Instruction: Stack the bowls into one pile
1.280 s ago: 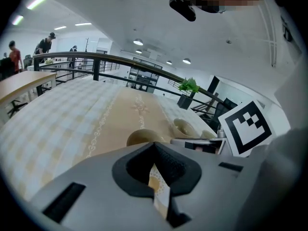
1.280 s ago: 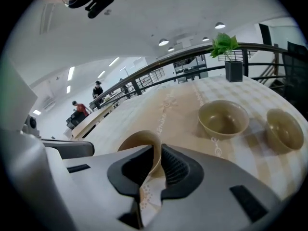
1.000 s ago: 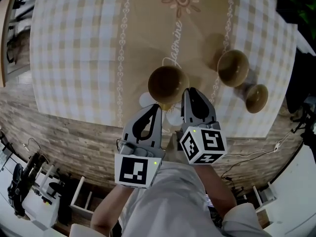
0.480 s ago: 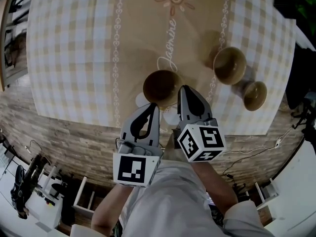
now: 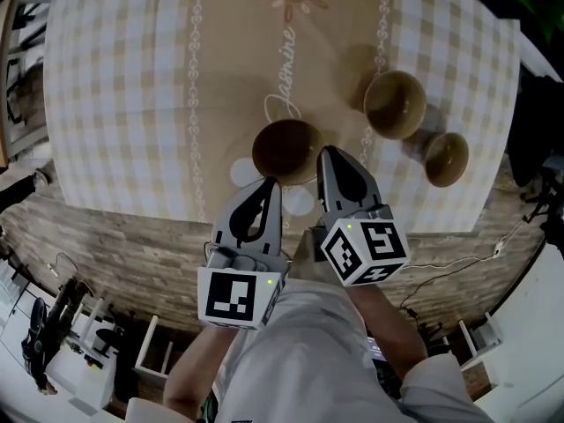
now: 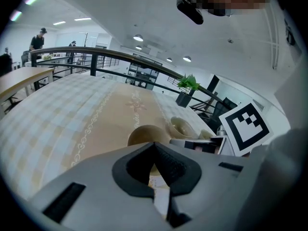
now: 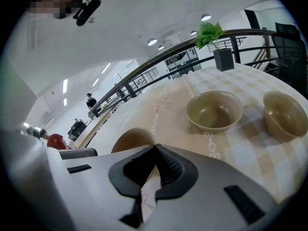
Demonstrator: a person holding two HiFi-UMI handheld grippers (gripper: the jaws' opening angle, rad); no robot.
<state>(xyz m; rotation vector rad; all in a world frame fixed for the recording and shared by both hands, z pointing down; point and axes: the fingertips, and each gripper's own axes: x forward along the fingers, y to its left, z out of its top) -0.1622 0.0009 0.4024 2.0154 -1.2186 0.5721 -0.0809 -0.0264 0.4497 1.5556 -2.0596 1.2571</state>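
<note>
Surface: checked tablecloth (image 5: 123, 104), three bowls on it, none stacked.

Change over the last second is slight. The tablecloth and bowls have slid left together in the head view with their spacing unchanged, so probably the camera moved, not the bowls.

Jaws of left gripper (image 5: 271, 183) are together, with nothing between them. Jaws of right gripper (image 5: 328, 152) are likewise together and empty. Both remain low at the near edge of the tablecloth.

- large brown bowl (image 5: 286, 151): just ahead of both tips, between them.
- medium bowl (image 5: 394, 104): ahead and right of the right gripper.
- small bowl (image 5: 446, 158): further right, well apart.

Judgement: stacking has not begun, and the jaws must open before any pickup.
</note>
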